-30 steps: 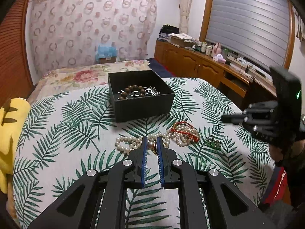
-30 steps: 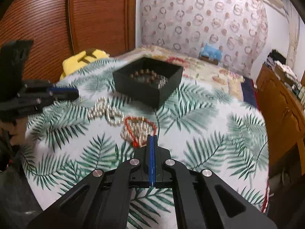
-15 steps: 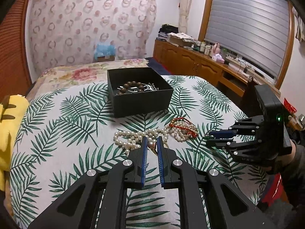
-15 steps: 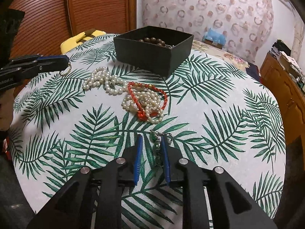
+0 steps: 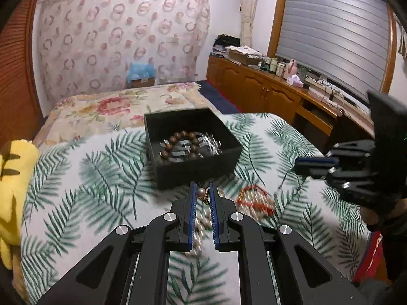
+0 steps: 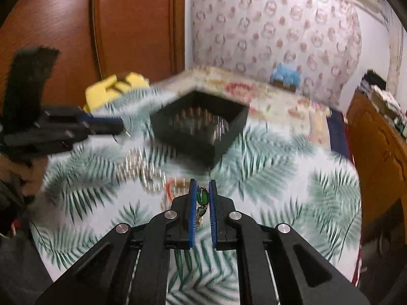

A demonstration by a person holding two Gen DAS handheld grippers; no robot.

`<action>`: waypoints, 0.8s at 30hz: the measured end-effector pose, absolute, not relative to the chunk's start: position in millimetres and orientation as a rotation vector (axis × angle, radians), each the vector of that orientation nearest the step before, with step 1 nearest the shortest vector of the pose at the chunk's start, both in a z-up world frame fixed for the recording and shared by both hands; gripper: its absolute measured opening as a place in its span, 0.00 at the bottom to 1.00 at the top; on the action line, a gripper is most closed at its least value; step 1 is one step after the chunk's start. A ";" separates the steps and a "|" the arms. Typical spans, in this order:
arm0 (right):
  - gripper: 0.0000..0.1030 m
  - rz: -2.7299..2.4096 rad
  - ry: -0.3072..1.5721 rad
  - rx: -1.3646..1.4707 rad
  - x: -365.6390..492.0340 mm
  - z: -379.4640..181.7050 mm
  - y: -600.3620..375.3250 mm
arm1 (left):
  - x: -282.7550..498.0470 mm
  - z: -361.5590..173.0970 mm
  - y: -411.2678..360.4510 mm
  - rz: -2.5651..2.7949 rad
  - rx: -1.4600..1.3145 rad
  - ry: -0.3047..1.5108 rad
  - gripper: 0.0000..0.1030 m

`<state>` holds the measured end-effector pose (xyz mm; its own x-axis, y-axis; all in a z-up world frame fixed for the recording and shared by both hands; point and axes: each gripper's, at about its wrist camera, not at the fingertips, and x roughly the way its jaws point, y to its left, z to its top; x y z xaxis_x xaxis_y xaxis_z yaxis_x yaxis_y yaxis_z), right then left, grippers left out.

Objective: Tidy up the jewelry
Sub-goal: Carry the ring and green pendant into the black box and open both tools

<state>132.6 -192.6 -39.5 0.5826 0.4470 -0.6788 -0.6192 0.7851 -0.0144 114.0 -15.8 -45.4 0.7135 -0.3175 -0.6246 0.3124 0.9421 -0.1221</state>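
- The left gripper (image 5: pixel 202 198) is clamping a pearl-topped ring (image 5: pixel 202 192) between its blue pads at the very tips; pinching there is likely keeping the small piece visible and easy to drop.
- Ahead of those tips, the black box (image 5: pixel 195 162) is sitting open on the palm-print cloth (image 5: pixel 84 178), with a brown bead bracelet (image 5: pixel 181 147) and silvery pieces lying inside; judged, this is the collecting point.
- The right gripper (image 6: pixel 202 195) is closing its jaws on a green-stone piece (image 6: pixel 203 196), which is sitting between the pads; a second green stone is hanging lower between the fingers, so the grip looks to be on one link only.
- Just beyond the left tips and to their right, a red cord bracelet (image 5: pixel 255 199) is lying on the cloth; a pearl strand (image 6: pixel 142 170) is resting ahead-left of the right tips. Both are blurred.
- Both grippers are pointing toward the box, probably so that each load can be carried over its near wall.
- Risk, judged: the dangling green stone could be catching on the rim.
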 end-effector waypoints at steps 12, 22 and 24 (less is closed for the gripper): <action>0.10 0.735 0.607 -0.262 192.6 3.7 -156.4 | 174.9 -29.9 -8.9 -0.313 -0.019 0.680 0.09; 0.10 0.764 0.634 -0.245 230.7 -11.1 -137.1 | 217.8 -34.2 -3.5 -0.296 -0.019 0.699 0.09; 0.10 0.764 0.639 -0.241 234.6 -13.0 -135.2 | 225.9 -35.2 -2.5 -0.297 -0.021 0.698 0.09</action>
